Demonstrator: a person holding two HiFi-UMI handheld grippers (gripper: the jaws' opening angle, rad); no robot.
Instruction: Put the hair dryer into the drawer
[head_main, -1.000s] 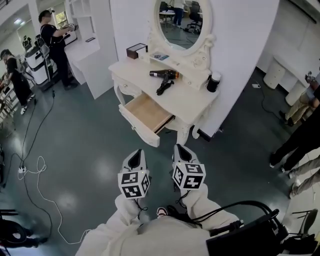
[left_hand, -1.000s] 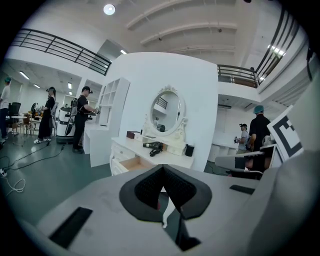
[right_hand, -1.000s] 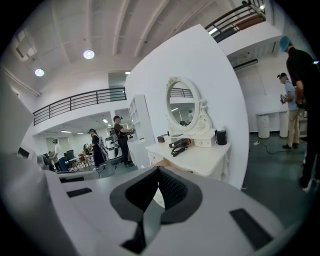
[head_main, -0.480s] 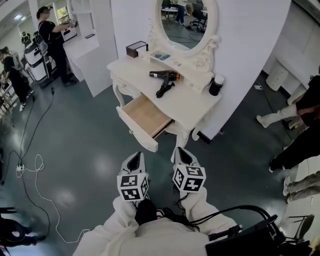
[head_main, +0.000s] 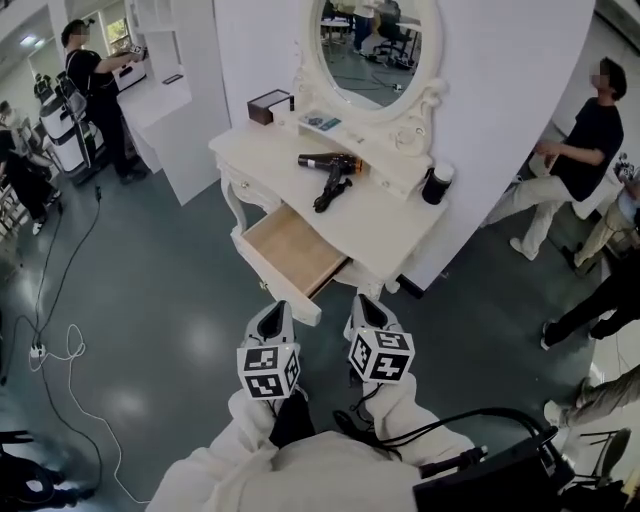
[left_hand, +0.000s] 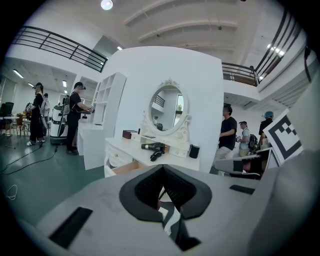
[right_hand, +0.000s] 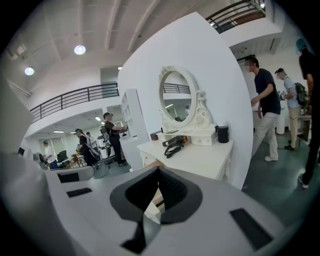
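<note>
Far left, a person in black (head_main: 95, 85) stands at a white counter (head_main: 165, 105), well apart from my work area. Moving right, the white dressing table (head_main: 395, 228) sits against the white wall, corner toward me. A brown box (head_main: 268, 104) is on its back left corner. 1 drawer (head_main: 290, 250) is pulled out on the side nearest me, wooden bottom showing.

The hair dryer (head_main: 330, 162) lies flat on the table top, just in front of the mirror's base and behind the open drawer. Its nozzle points left and its black handle and cord trail toward me. It is not in the drawer and neither tool touches it. The oval mirror (head_main: 375, 45) stands upright behind it. A black jar (head_main: 434, 186) stands at the table's right end.

Low in the head view, both tools are side by side, short of the drawer front and apart from the table. The left gripper (head_main: 273, 306) has its jaws brought together, pads (left_hand: 147, 187) meeting at the tip with nothing between them. The right gripper (head_main: 362, 298) is the same, pads (right_hand: 172, 192) closed tight on nothing. Both point toward the table.

Far right, another person in a black top (head_main: 580, 140) stands on the dark floor, well clear of the table.
</note>
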